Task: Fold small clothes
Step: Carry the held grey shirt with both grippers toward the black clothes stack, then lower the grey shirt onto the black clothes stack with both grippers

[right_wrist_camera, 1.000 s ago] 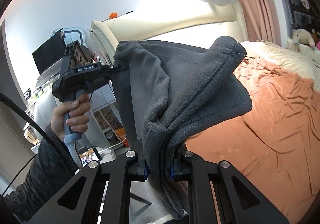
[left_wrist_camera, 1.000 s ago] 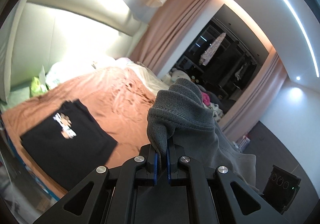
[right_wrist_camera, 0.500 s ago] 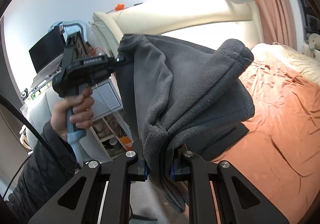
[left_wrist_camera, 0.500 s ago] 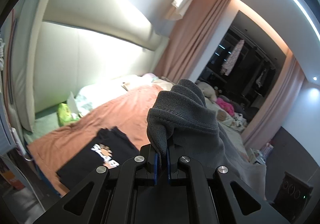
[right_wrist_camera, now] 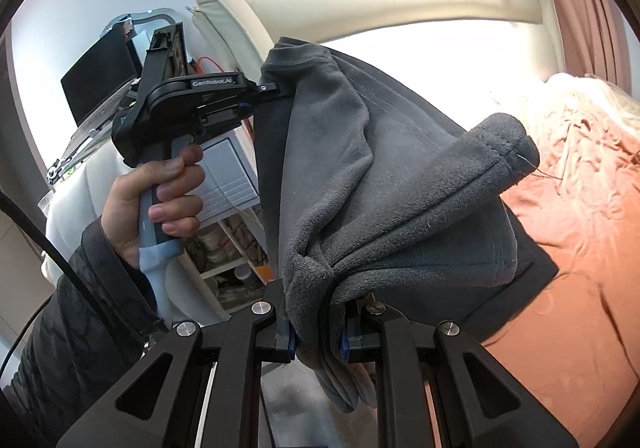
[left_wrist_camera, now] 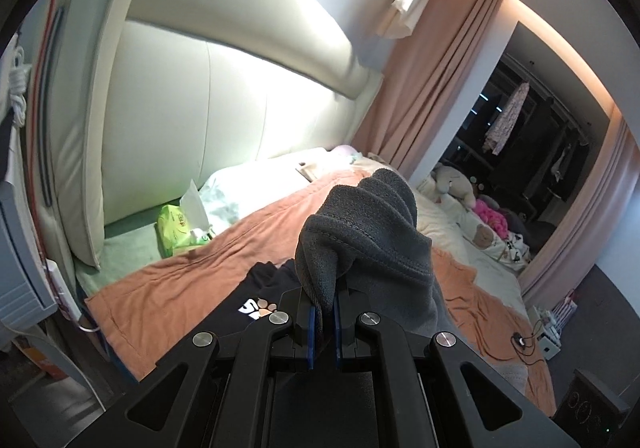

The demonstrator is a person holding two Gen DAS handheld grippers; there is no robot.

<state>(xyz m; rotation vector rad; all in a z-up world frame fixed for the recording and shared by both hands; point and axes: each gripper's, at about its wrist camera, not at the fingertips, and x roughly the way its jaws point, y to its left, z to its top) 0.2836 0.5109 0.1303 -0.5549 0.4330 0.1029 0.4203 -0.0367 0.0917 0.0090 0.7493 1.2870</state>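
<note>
Both tongs were closed on the same grey fleece garment (right_wrist_camera: 384,183), which hung in the air between them above the near edge of the bed (left_wrist_camera: 176,288). The left gripper (left_wrist_camera: 325,322) pinched a thin hem of the cloth between its blue pads (left_wrist_camera: 311,328), so its jaws stood almost together. The right gripper (right_wrist_camera: 318,336) held a thicker bunch of the fleece, and its jaws stood a little more apart around it. Only the right wrist view showed the left gripper from outside: a hand (right_wrist_camera: 160,199) in a dark sleeve (right_wrist_camera: 76,320) held its handle, and its fingertips gripped the upper corner of the garment beside the cream headboard (right_wrist_camera: 360,3). That view also showed a white shelf unit (right_wrist_camera: 228,183) and a dark screen (right_wrist_camera: 104,79) behind the hand. Only the left wrist view showed a folded black shirt (left_wrist_camera: 260,300) with a paw print, which lay on the orange sheet (left_wrist_camera: 192,276) just under the hanging fleece. Further on the bed this view showed a green tissue pack (left_wrist_camera: 176,228) near the pillow (left_wrist_camera: 248,187), soft toys (left_wrist_camera: 456,183) at the far side, and the pink curtain (left_wrist_camera: 436,87).
</note>
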